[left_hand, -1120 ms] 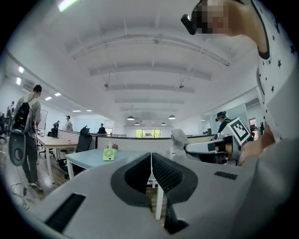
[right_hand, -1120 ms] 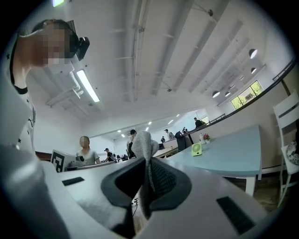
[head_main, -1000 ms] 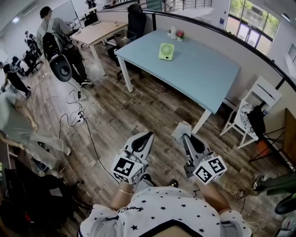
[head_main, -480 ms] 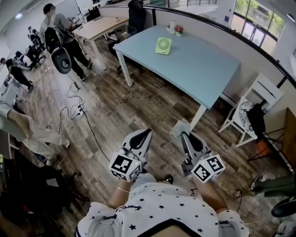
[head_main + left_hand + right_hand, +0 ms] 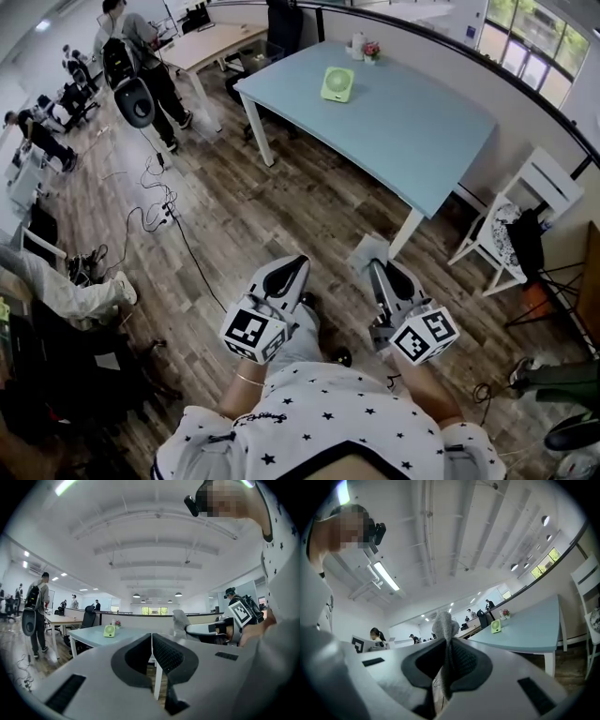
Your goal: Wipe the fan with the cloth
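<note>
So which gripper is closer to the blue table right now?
Right. The right gripper, shut on the cloth, is just short of the blue table's near leg; the left gripper is farther left over the floor.

Two grippers: left gripper (image 5: 298, 265) and right gripper (image 5: 375, 268), one marker cube on each. One cloth (image 5: 360, 257), pinched in the right gripper. One green fan (image 5: 337, 83), well ahead of both grippers. Two worktops: one blue worktop (image 5: 422, 141) ahead and one wooden worktop (image 5: 220, 42) further ahead-left. One flower pot (image 5: 373, 50) past the fan. One white chair (image 5: 530, 202) ahead-right of the right gripper. One standing person with backpack (image 5: 127, 42) far ahead-left of the left gripper. Others there are too small to count.
</note>
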